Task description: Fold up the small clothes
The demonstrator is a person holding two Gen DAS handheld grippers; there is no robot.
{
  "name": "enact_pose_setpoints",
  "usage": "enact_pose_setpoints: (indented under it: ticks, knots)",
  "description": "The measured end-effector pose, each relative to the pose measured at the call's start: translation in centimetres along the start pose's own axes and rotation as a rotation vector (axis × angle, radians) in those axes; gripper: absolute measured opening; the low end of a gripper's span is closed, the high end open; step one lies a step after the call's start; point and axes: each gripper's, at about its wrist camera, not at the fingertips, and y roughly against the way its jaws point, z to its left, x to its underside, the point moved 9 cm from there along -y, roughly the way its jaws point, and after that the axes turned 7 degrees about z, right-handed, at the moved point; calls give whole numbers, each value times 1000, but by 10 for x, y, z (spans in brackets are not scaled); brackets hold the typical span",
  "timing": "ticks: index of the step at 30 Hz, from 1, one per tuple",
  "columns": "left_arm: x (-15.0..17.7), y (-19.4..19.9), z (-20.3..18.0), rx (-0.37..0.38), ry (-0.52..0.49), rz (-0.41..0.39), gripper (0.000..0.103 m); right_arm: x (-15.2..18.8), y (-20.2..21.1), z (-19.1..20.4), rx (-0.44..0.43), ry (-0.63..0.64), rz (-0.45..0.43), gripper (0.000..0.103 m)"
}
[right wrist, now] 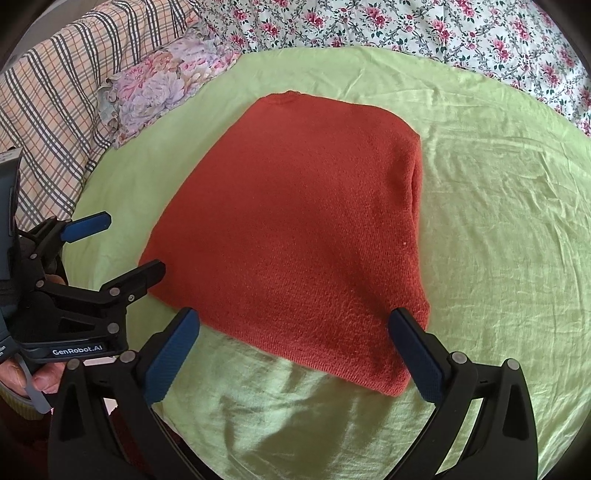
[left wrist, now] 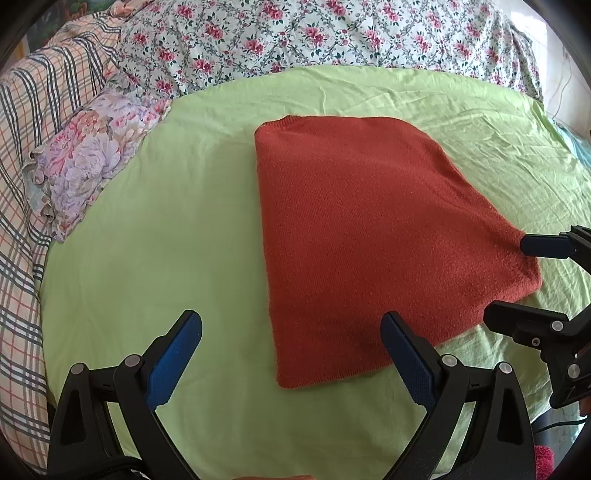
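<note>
A rust-red knitted garment (left wrist: 365, 236) lies folded into a flat, thick rectangle on the light green sheet (left wrist: 155, 258). The right wrist view shows the same garment (right wrist: 306, 236) with its doubled edge along the right side. My left gripper (left wrist: 291, 325) is open just above the sheet at the garment's near left corner, holding nothing. My right gripper (right wrist: 295, 321) is open over the near edge of the garment, also holding nothing. Each gripper shows at the edge of the other's view: the right gripper (left wrist: 513, 280) and the left gripper (right wrist: 129, 247), both with jaws apart.
A floral pillow (left wrist: 92, 155) lies at the left of the sheet. A plaid blanket (left wrist: 22, 184) runs along the far left, and a flowered quilt (left wrist: 314, 33) bunches across the back. A hand (right wrist: 40, 376) holds the left gripper's handle.
</note>
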Motion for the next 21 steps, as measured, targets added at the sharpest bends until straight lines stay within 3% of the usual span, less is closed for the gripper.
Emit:
enact_pose_setpoints:
  ticks: [21]
  knots:
    - [-1, 3, -3, 17, 16, -3, 98, -3, -2, 3, -2, -2, 8, 102]
